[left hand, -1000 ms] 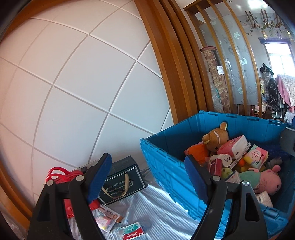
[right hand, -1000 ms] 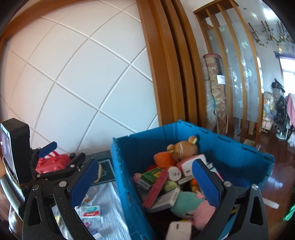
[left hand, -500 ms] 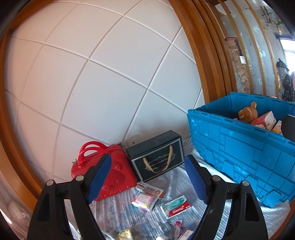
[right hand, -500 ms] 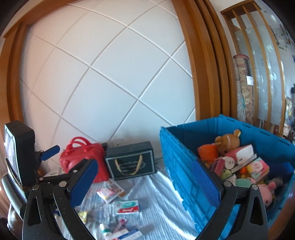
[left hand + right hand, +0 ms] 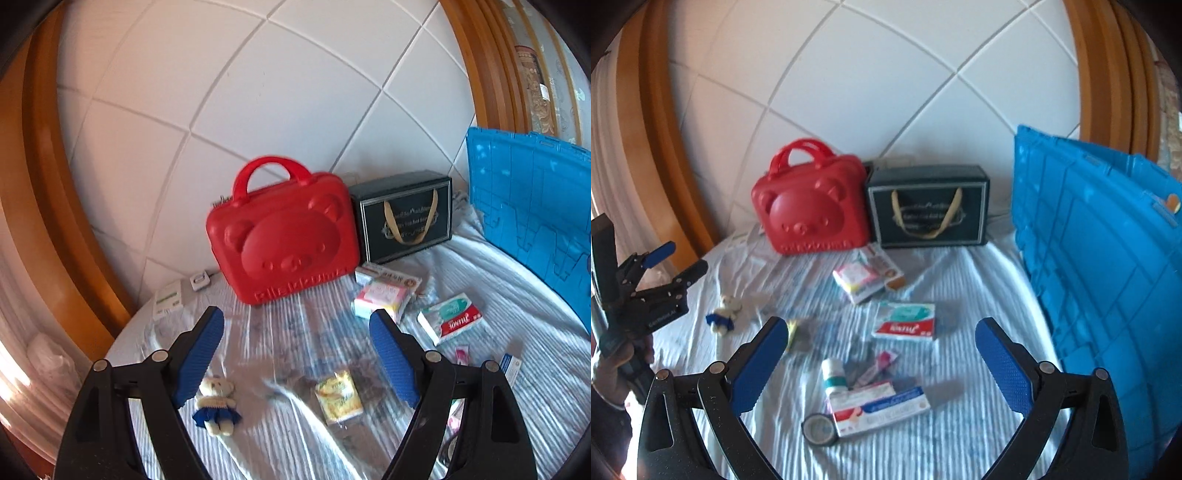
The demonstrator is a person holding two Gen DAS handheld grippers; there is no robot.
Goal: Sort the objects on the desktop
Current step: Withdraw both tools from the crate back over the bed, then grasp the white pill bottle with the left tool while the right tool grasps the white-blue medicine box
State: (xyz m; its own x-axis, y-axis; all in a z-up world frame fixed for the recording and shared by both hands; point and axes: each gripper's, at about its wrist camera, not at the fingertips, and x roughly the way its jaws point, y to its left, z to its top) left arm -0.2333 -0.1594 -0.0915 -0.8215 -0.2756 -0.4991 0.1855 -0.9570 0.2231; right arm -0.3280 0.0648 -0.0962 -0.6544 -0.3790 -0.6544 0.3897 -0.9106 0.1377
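Left gripper [image 5: 297, 354] fingers spread, empty. Yellow sachet [image 5: 338, 397] lies just beyond, between them, long axis roughly along the reach.

Right gripper [image 5: 881, 363] fingers spread, empty, above toothpaste box [image 5: 882, 408] and tape roll [image 5: 819, 429].

Bench [image 5: 979, 280] back: red bear case [image 5: 282, 240], dark gift box [image 5: 404, 218], both closed. Blue crate [image 5: 1100, 258] right; contents hidden.

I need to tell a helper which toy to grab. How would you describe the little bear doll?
Start at the red bear-face case by the wall. In front of it, toward its left, a small cream bear doll lies on the striped cloth. It is the only plush toy there, in a blue skirt.
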